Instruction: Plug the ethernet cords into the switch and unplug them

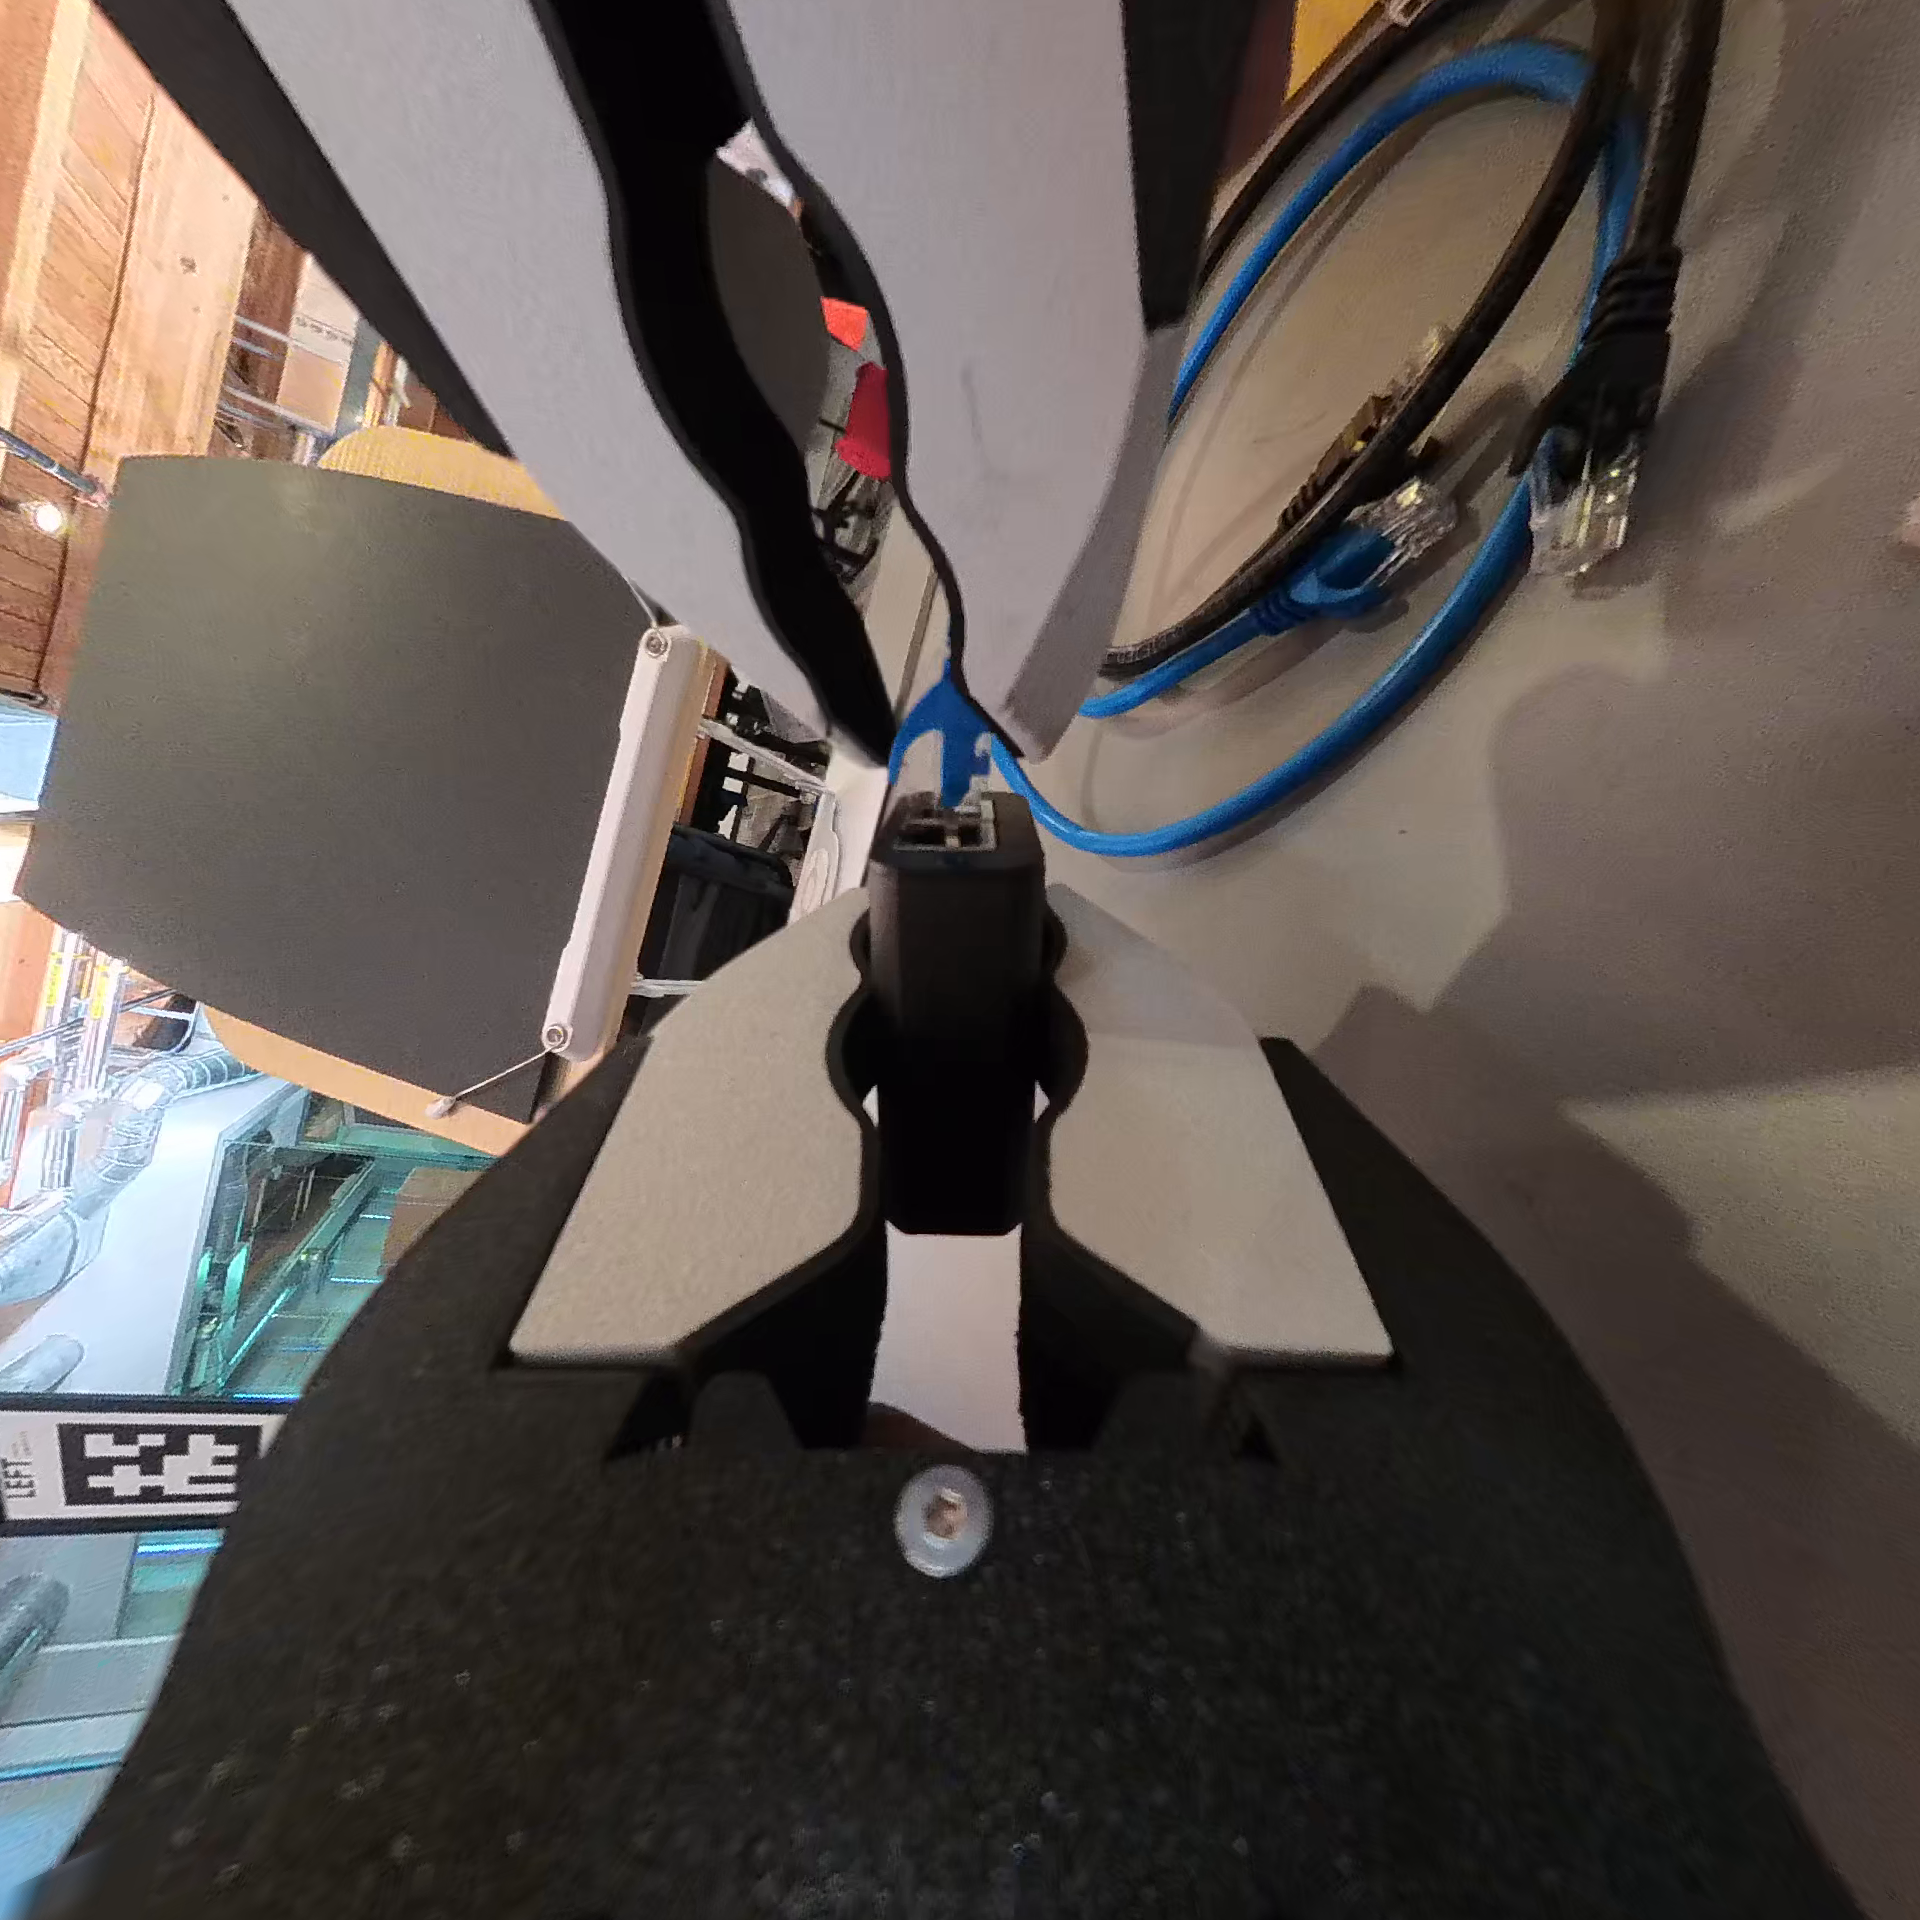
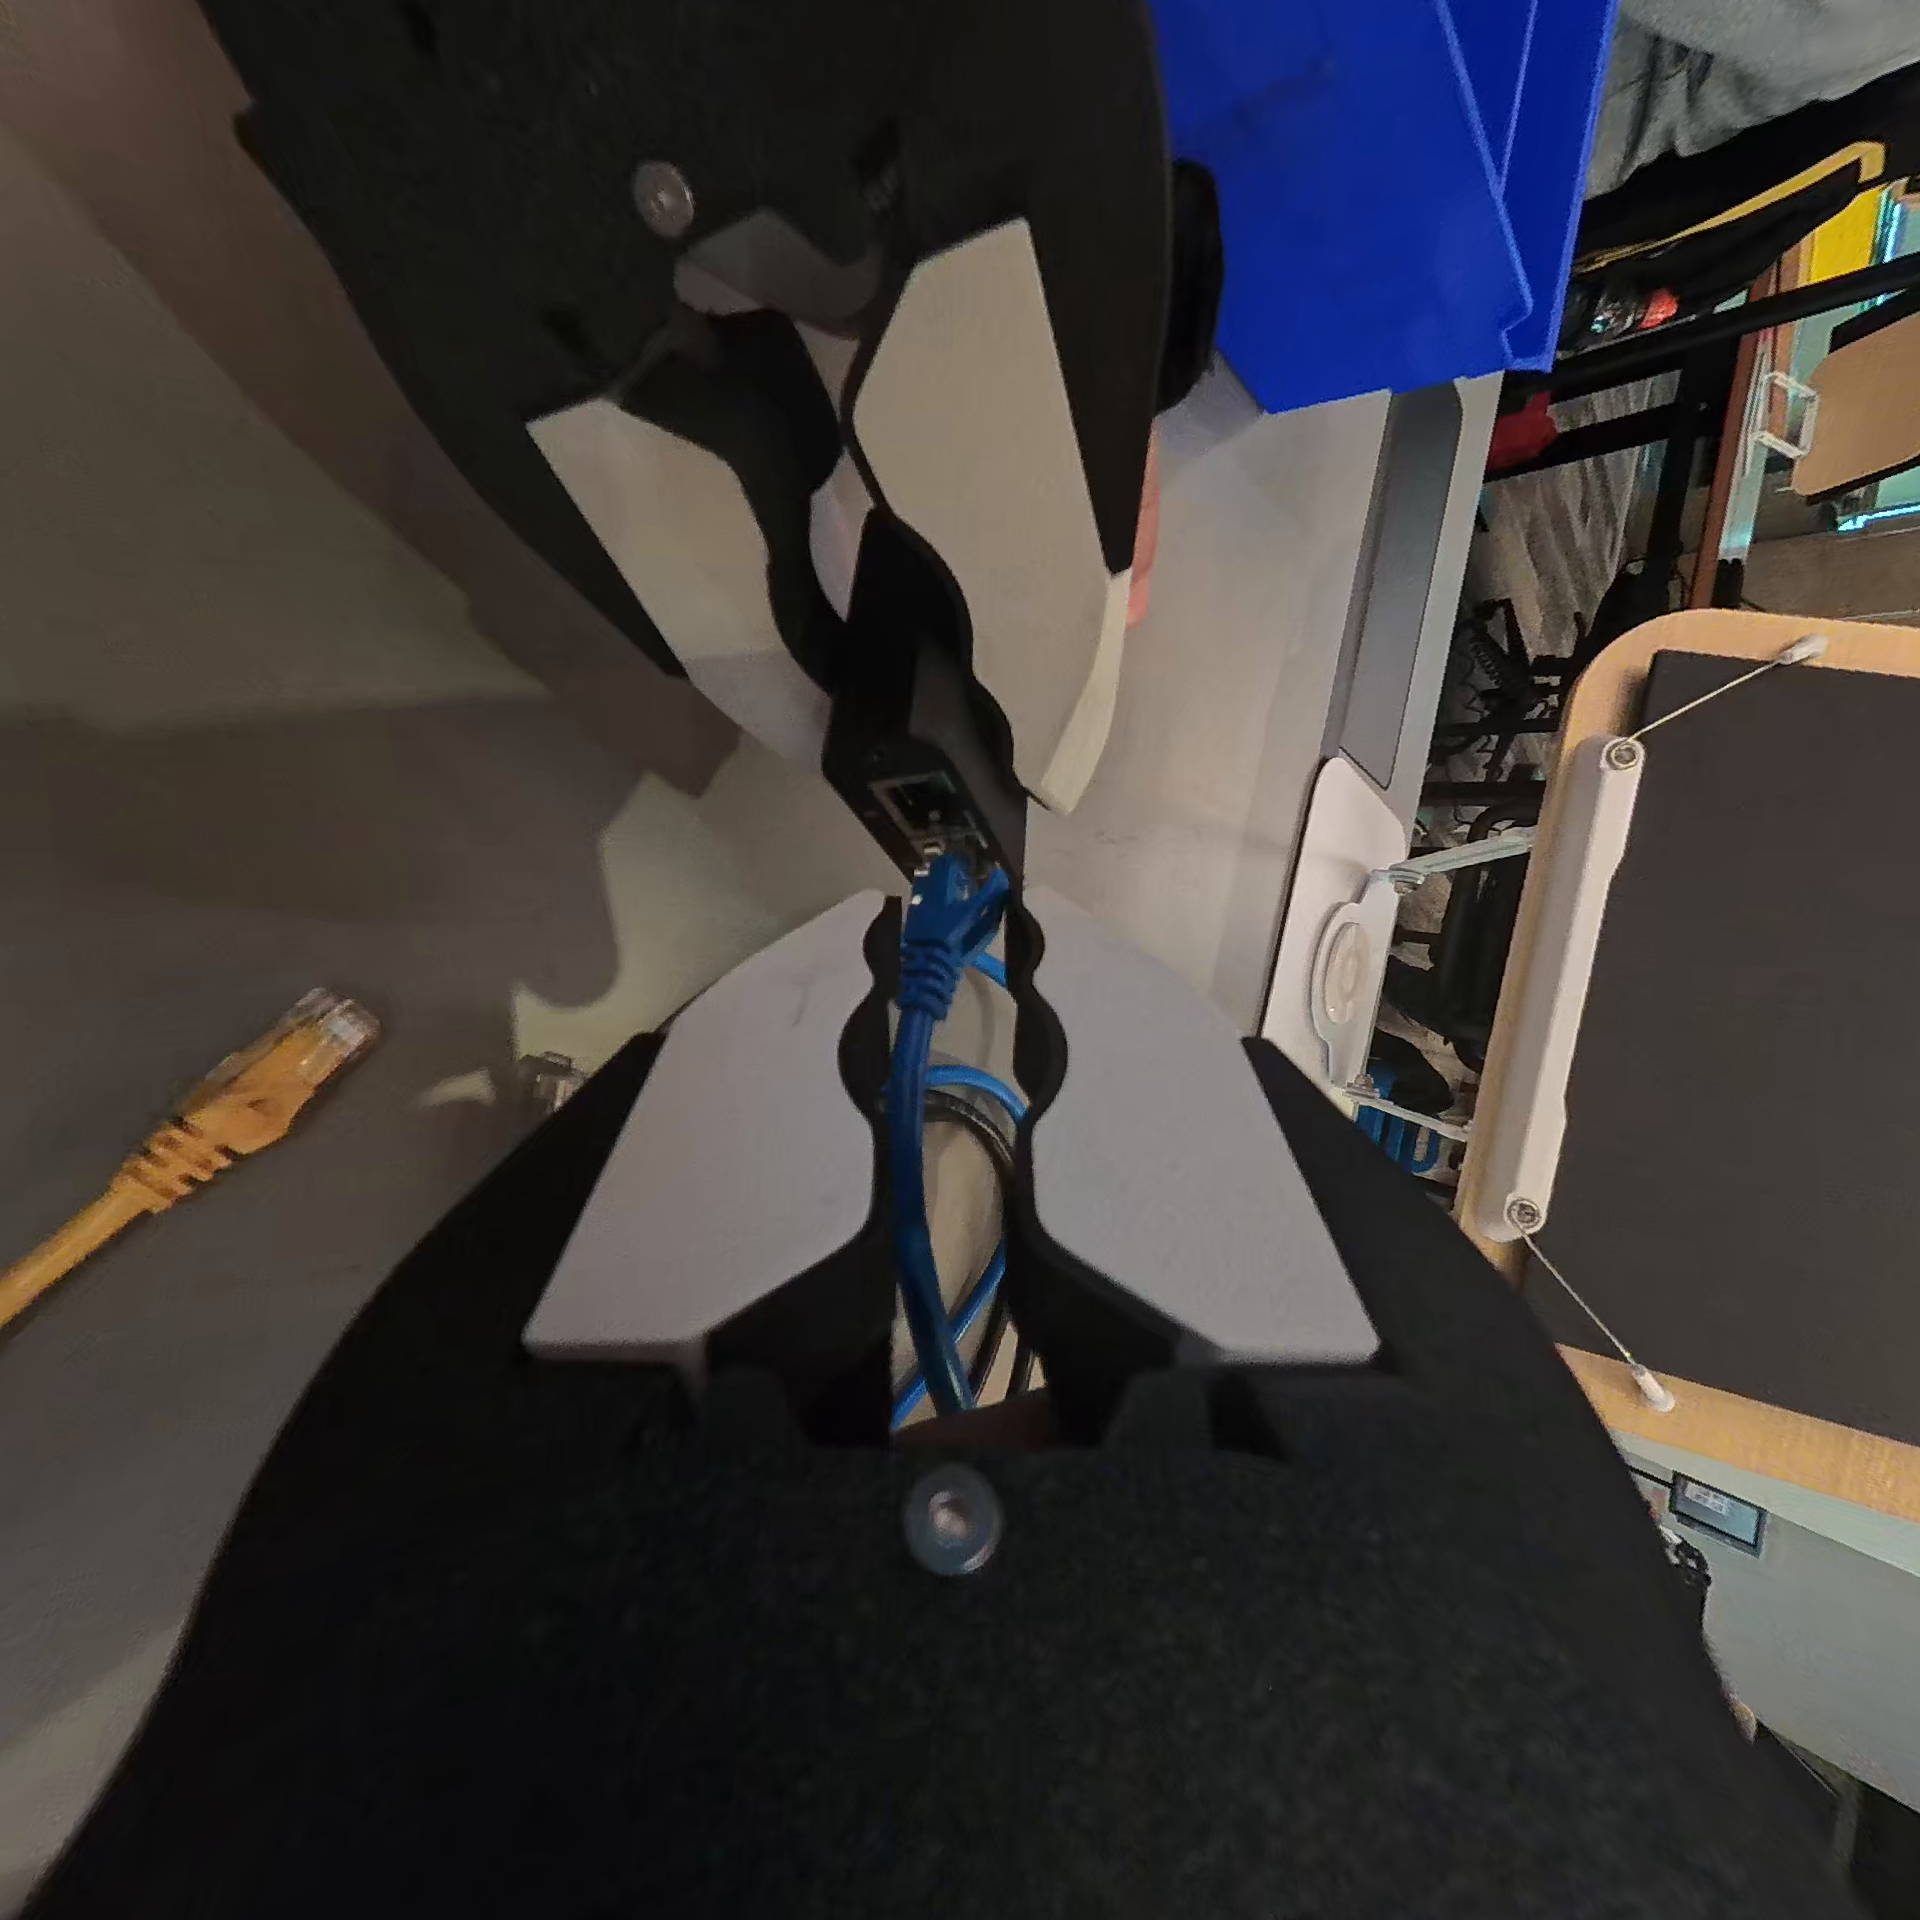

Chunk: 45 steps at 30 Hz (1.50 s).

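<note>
Switch (image 1: 954, 1029) ports face blue plug (image 2: 940, 920).

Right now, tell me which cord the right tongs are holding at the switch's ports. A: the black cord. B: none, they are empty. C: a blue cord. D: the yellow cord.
C: in the right wrist view the right tongs are shut on the blue cord just behind its plug, which sits at a port of the black switch; the yellow cord lies loose on the table.
</note>
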Available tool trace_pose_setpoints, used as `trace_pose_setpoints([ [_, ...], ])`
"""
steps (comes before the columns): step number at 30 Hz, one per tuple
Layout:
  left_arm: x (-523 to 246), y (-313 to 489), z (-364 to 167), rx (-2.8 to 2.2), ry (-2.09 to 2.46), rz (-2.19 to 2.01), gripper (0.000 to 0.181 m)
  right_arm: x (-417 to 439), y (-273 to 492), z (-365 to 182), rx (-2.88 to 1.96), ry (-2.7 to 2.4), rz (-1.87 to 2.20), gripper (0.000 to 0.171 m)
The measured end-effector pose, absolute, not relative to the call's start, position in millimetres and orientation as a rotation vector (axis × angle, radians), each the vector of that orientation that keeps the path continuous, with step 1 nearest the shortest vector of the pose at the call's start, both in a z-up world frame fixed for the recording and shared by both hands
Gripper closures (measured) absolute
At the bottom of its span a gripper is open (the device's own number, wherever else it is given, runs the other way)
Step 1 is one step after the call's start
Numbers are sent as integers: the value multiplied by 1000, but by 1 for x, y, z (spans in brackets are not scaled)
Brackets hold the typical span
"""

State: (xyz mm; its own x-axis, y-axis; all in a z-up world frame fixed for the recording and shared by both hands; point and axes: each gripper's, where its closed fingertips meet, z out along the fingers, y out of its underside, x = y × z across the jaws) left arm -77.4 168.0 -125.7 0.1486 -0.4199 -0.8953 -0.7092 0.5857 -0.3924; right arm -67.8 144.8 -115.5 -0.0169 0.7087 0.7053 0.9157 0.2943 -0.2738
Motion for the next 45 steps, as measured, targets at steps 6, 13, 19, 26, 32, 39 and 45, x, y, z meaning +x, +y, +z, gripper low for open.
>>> trace_pose_setpoints([
  [6,-76,168,-130,-1035,1494,250,156,-67,145,-119,-1432,-1845,-397,155],
  [13,-75,168,-135,-1019,1517,290,156,-66,144,-126,-1413,-1887,-426,159],
  [19,-75,169,-129,-1064,1482,235,156,-67,145,-118,-1357,-1859,-457,159],
  [26,-72,171,-127,-1027,1464,262,156,-65,147,-116,-1487,-1794,-384,156],
  [32,-78,174,-115,-900,1419,391,156,-62,141,-110,-1942,-1440,30,147],
  [39,-76,168,-113,-851,1417,430,156,-66,139,-111,-2130,-1142,424,153],
  [45,-79,175,-120,-909,1444,426,156,-68,137,-117,-2136,-1116,481,159],
])
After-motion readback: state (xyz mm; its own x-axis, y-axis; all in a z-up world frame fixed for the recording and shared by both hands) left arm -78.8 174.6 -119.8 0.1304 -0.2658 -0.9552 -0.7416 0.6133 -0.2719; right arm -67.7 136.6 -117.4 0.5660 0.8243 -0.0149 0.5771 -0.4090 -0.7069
